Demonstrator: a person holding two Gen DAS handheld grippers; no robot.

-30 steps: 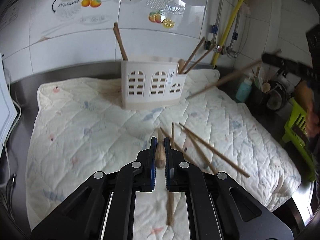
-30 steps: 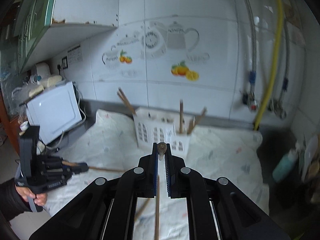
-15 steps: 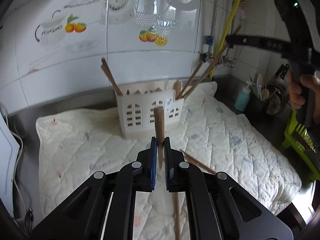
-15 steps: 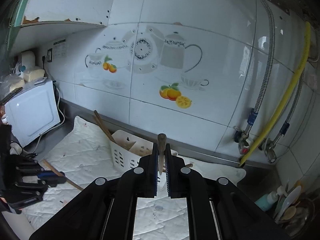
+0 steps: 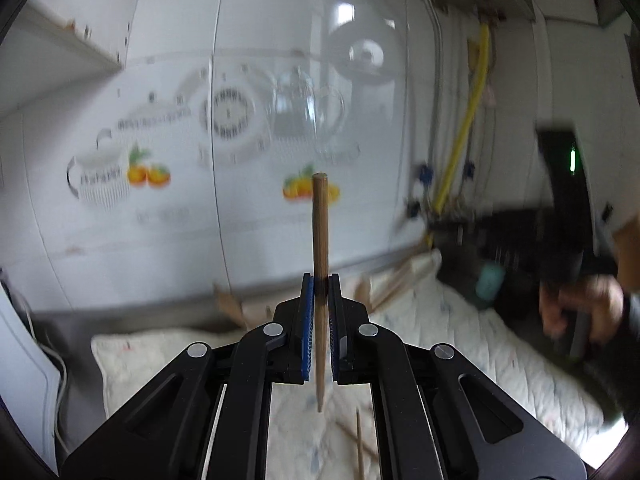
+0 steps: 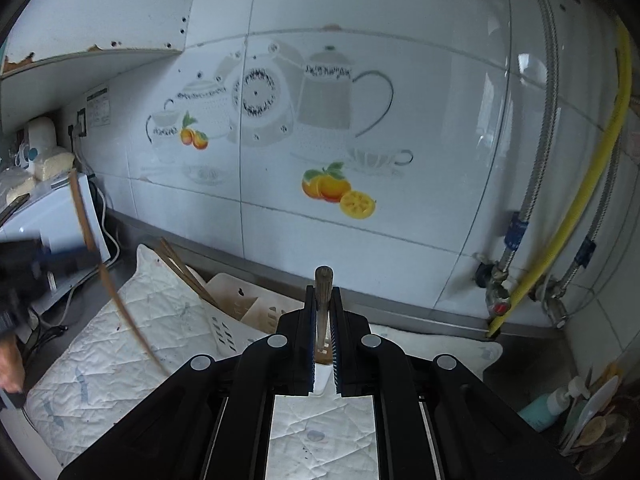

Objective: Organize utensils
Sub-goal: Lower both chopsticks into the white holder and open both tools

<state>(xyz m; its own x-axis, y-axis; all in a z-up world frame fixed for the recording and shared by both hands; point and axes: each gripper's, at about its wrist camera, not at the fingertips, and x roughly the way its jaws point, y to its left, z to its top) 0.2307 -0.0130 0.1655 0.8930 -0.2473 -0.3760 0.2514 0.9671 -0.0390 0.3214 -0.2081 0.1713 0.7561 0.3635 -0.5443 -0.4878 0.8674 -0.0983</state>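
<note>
Left gripper (image 5: 319, 286) clamped on brown wooden chopstick (image 5: 320, 240); right gripper (image 6: 322, 300) clamped on probably another chopstick (image 6: 323, 280). Lower tip-first, upright, into white plastic utensil holder (image 6: 236, 312) at quilted mat's (image 6: 120, 344) back edge

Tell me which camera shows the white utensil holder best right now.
The right wrist view: the white utensil holder sits sharp on the quilted mat, chopsticks leaning in it, partly behind the right hand-held gripper. The left wrist view shows only a blurred sliver.
</note>
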